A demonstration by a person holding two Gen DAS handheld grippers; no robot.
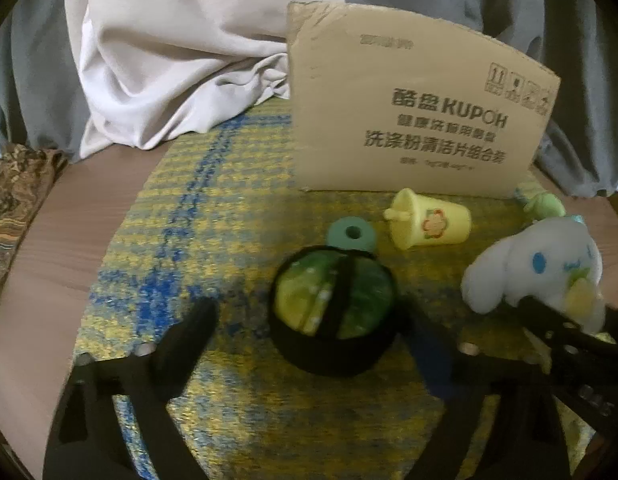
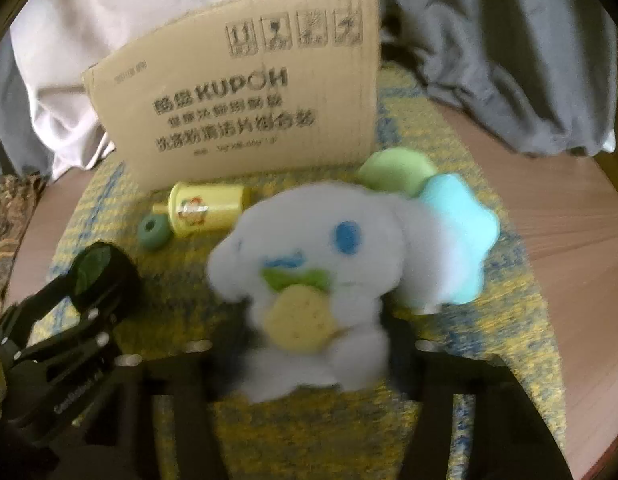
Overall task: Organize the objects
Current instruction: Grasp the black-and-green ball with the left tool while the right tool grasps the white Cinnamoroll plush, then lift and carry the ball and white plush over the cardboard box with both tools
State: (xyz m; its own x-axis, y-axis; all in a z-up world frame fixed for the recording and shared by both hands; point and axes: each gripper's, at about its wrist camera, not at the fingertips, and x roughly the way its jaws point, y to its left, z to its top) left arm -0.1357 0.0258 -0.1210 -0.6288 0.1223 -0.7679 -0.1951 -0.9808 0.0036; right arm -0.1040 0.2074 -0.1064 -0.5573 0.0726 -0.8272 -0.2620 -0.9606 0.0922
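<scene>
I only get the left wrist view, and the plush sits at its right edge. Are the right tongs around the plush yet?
Observer: Yes. The plush sits between the fingers of the right tongs. It is too blurred to tell whether they press it.
Operator: Is anything hidden behind it?
Observer: A light-blue star is right behind it. I can't tell whether it is attached.
Operator: And past that?
Observer: A green disc lies by the box corner.
</scene>
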